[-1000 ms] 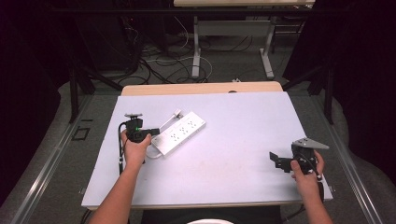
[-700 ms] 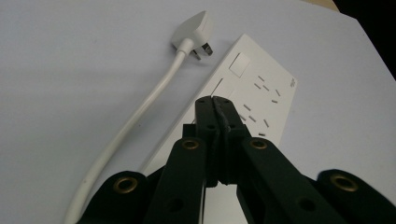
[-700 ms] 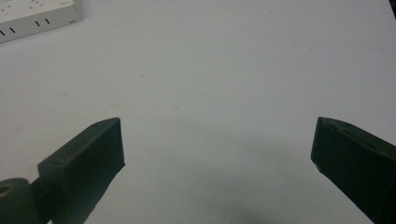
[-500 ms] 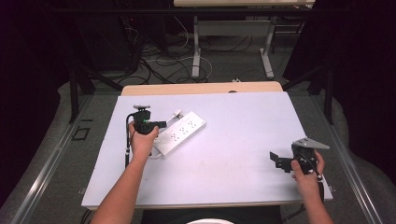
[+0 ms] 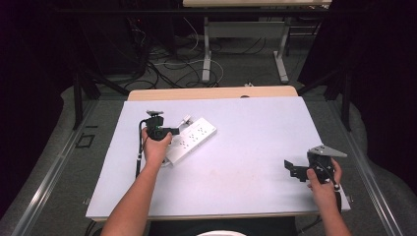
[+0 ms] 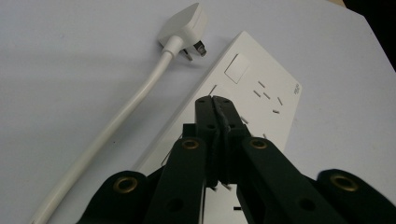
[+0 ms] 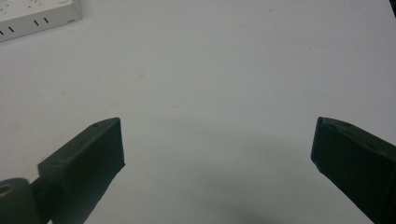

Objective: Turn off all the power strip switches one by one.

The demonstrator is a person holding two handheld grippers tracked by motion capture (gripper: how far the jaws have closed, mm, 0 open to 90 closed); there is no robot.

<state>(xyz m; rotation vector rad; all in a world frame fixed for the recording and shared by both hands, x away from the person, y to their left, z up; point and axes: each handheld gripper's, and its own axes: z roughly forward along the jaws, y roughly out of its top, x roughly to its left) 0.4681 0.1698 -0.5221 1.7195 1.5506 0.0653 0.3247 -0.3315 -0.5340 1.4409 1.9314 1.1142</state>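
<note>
A white power strip (image 5: pixel 195 137) lies slantwise on the white table (image 5: pixel 246 147), left of centre. Its white plug (image 5: pixel 186 119) and cable (image 6: pixel 121 121) lie loose just beyond it. My left gripper (image 5: pixel 174 131) hovers over the strip's left half with its jaws pointing right. In the left gripper view the gripper (image 6: pixel 215 100) is shut with nothing in it, above the power strip (image 6: pixel 254 91), whose switch and sockets face up; the plug (image 6: pixel 184 28) lies prongs toward the strip. My right gripper (image 5: pixel 288 167) rests near the table's right front, open (image 7: pixel 217 140) and empty.
The right gripper view catches a corner of the power strip (image 7: pixel 32 16) far off at top left, with bare tabletop (image 7: pixel 210 70) between. Beyond the table's far edge are desk legs (image 5: pixel 206 49) and floor cables (image 5: pixel 167 69).
My left gripper has shifted right and slightly away from me, from beside the strip's left end to over the strip. The right gripper has stayed put.
</note>
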